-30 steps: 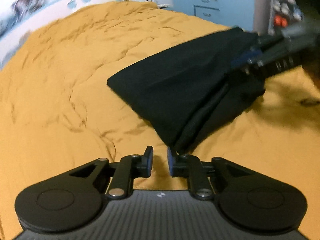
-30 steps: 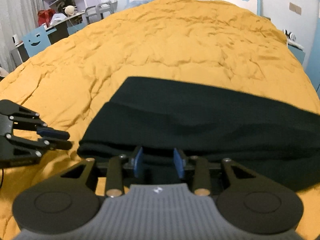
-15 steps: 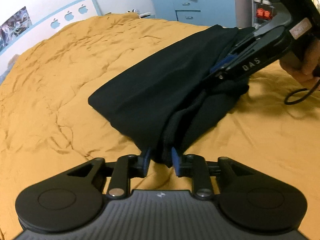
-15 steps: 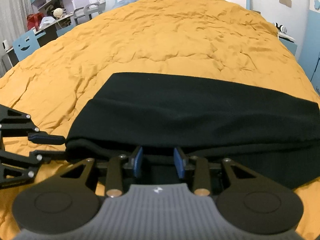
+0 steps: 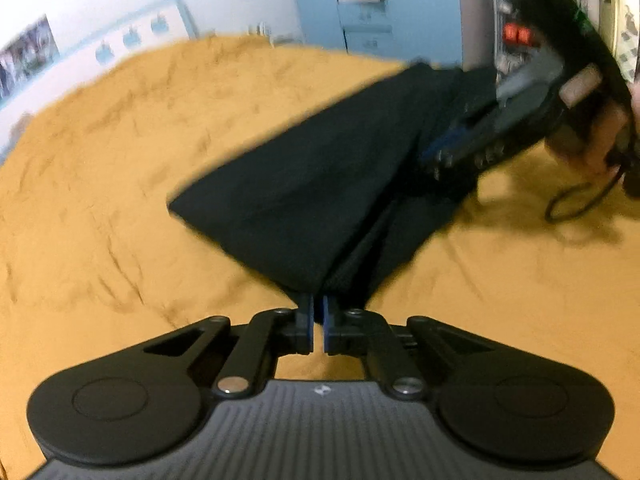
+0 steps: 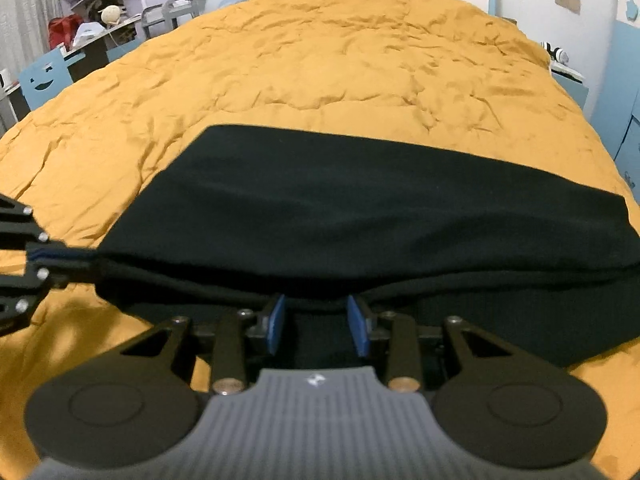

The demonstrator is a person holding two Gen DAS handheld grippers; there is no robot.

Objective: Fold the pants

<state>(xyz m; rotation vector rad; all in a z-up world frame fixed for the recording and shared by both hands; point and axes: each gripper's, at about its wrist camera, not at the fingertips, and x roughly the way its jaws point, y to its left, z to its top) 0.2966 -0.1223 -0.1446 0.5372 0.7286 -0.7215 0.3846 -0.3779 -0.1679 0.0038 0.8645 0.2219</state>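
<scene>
Black pants lie folded lengthwise on the orange bedspread. My left gripper is shut on one corner of the pants and lifts it slightly; it also shows at the left edge of the right wrist view. My right gripper is open, its jaws straddling the near edge of the pants with cloth between the blue pads. In the left wrist view it sits at the pants' far end, blurred.
The bedspread is wrinkled all around the pants. A blue cabinet stands past the bed's far edge. A desk with clutter and a blue chair stand at the bed's left side. A cable trails on the bed.
My left gripper closed on the pants' corner, which it had moved up to, and pulled it taut. My right gripper stayed open over the near edge.
</scene>
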